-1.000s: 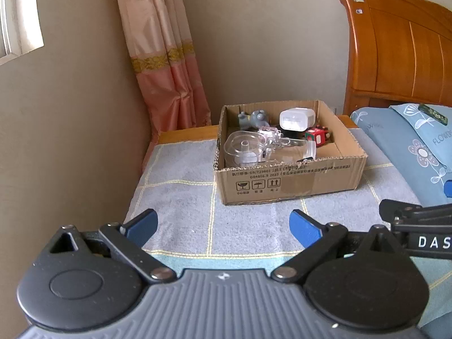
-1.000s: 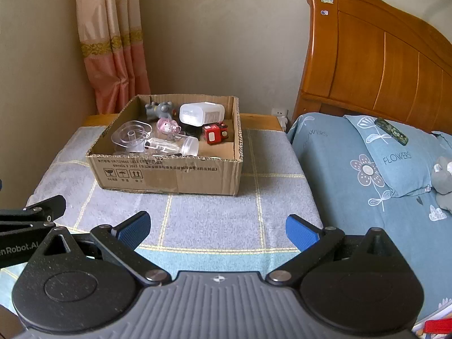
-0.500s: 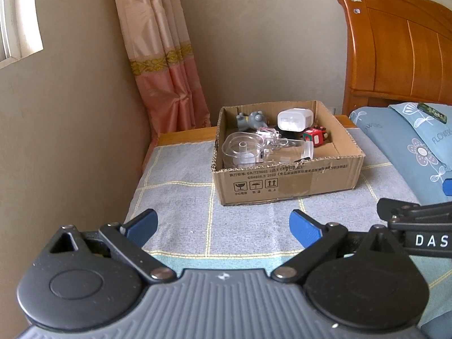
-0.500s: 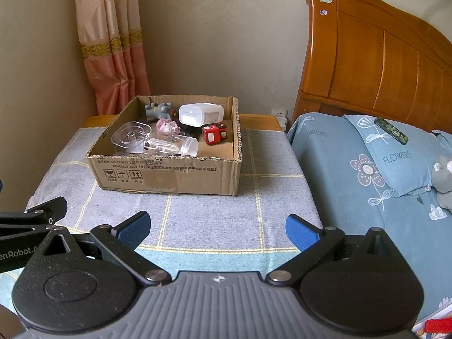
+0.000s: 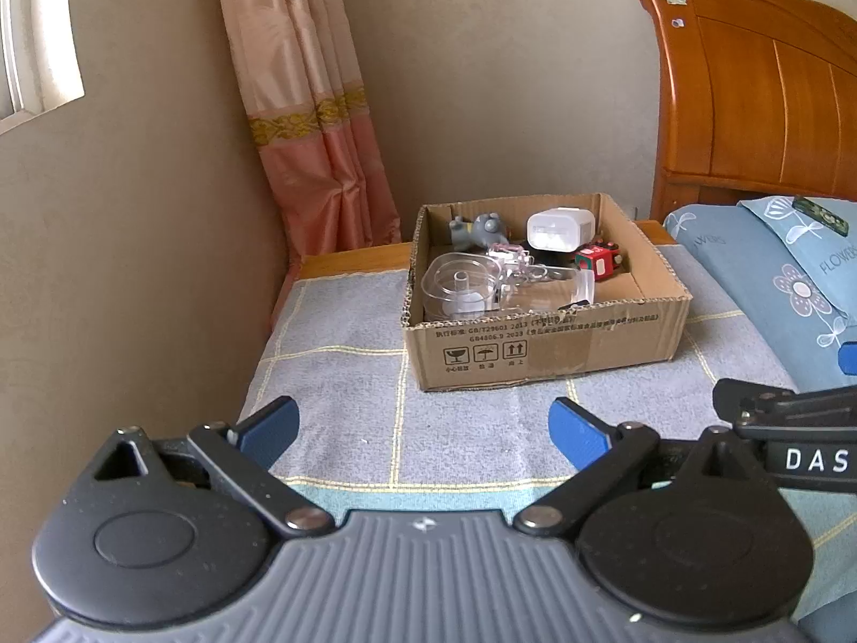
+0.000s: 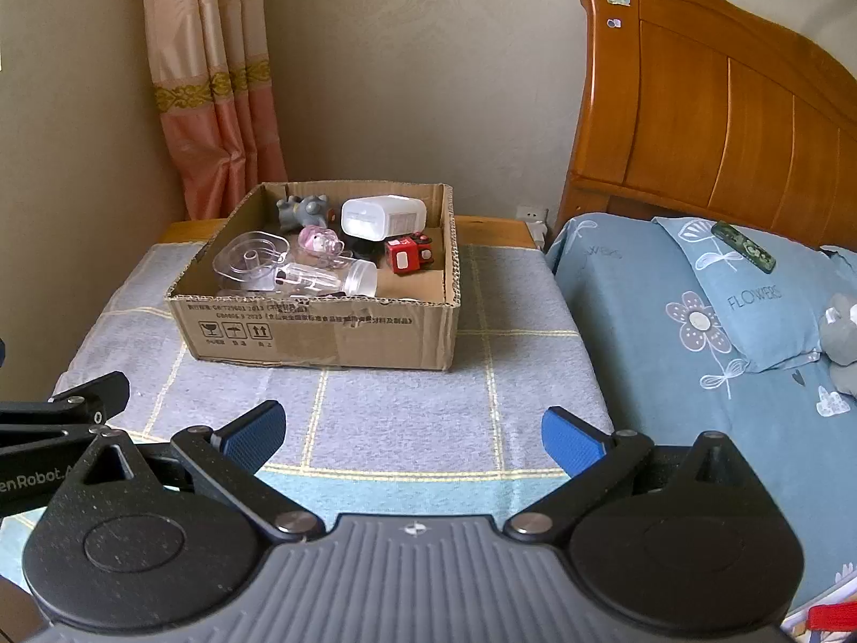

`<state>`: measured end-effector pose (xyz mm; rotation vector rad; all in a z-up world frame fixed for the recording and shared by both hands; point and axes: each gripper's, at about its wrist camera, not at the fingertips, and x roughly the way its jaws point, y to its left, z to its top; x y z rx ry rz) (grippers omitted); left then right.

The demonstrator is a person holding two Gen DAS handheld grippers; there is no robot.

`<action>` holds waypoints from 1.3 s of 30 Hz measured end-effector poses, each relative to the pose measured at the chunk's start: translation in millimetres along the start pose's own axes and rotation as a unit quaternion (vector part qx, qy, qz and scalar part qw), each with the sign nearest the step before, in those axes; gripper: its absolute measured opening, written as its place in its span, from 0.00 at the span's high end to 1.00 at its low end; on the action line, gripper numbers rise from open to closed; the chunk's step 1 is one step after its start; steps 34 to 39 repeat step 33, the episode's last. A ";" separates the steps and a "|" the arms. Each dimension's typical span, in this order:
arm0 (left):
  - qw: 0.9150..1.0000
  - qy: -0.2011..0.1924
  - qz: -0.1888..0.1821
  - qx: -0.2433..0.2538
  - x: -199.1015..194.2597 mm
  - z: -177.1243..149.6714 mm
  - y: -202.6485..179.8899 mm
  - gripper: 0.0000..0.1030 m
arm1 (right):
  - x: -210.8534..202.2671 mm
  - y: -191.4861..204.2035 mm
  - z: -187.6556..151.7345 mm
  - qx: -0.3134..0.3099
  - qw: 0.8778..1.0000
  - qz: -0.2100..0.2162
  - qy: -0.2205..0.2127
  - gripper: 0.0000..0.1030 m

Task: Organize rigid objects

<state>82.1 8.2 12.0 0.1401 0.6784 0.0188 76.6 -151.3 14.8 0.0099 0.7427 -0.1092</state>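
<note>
Right wrist view: the box [image 6: 321, 321] sits toward the far edge of the grey cloth [image 6: 407, 412], well ahead of both grippers. Right gripper [image 6: 412, 434] and left gripper [image 5: 423, 428] are spread wide, empty, above the cloth's near edge. Inside the box: white case [image 6: 383, 217], clear dish [image 6: 249, 262], bottle [image 6: 326, 281], red toy [image 6: 407, 254].

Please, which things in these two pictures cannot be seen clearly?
- Brown cardboard box: its near wall hides the floor in both wrist views.
- Dark item under the white plastic container: mostly covered, unidentifiable.
- Printed box text: too small to read.
- Grey plush toy: cut by the right wrist view's edge.
</note>
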 end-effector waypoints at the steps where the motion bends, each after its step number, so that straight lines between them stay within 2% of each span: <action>1: 1.000 0.000 0.000 0.000 -0.1 -0.1 0.0 0.04 | 0.0 -0.1 0.0 0.000 1.000 0.000 0.000 0.00; 39: 1.000 -0.003 0.002 0.001 -4.2 0.6 -2.3 0.04 | -3.0 -1.0 0.5 0.005 1.000 0.005 -0.003 0.00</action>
